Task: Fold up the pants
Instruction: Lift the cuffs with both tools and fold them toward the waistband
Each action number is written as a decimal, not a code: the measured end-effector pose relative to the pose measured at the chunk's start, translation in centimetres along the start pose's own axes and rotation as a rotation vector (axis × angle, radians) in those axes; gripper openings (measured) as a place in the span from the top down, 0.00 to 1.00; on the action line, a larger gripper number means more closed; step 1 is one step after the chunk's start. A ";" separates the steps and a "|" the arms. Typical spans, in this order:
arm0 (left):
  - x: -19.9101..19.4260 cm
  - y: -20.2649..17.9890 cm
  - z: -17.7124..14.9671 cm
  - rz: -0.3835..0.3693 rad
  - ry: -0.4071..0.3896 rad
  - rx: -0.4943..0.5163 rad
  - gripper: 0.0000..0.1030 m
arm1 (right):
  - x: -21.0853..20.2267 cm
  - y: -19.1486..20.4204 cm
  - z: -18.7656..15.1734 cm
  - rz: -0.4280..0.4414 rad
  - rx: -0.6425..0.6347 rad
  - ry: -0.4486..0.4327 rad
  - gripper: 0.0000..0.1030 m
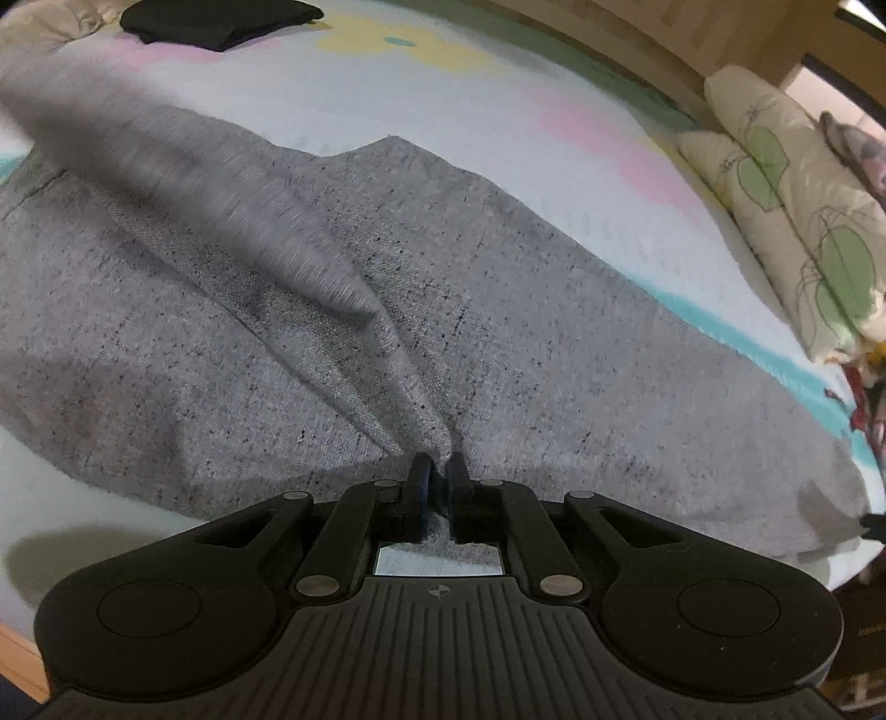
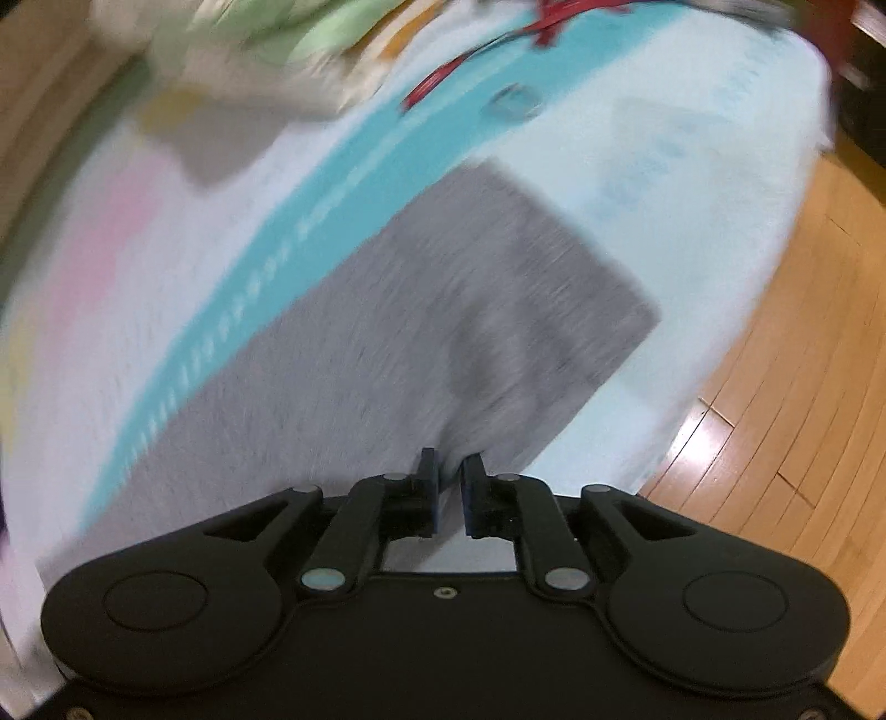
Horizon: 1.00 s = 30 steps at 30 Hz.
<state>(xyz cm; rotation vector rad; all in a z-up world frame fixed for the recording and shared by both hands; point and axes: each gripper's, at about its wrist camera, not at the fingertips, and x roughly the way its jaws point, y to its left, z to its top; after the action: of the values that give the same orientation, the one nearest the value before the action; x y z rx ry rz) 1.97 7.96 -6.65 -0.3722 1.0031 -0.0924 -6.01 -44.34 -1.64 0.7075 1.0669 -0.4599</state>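
Grey speckled pants [image 1: 470, 288] lie spread across a pastel bed cover [image 1: 443, 94]. My left gripper [image 1: 440, 462] is shut on a pinched ridge of the pants cloth, which rises from the bed to its tips; a blurred lifted part of the pants [image 1: 166, 166] stretches away to the upper left. In the blurred right wrist view, a pants leg [image 2: 443, 310] runs diagonally over the cover, its hem end towards the bed's edge. My right gripper [image 2: 449, 471] hangs just over this leg, its jaws a narrow gap apart with no cloth clearly pressed between them.
A folded black garment [image 1: 221, 22] lies at the far end of the bed. Leaf-patterned pillows [image 1: 797, 221] line the right side. A wooden floor [image 2: 786, 399] lies beyond the bed's edge, and red cords [image 2: 470, 61] lie at the far end of the cover.
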 end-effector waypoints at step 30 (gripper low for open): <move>0.1 0.6 -0.8 -0.013 -0.016 -0.019 0.93 | -0.5 2.2 0.6 -0.077 -0.080 -0.159 0.81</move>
<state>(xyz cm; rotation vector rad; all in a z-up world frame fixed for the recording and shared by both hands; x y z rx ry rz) 1.28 8.28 -7.38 -0.3960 0.9868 -0.0913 -4.37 -43.28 -0.37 0.5513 0.9598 -0.5279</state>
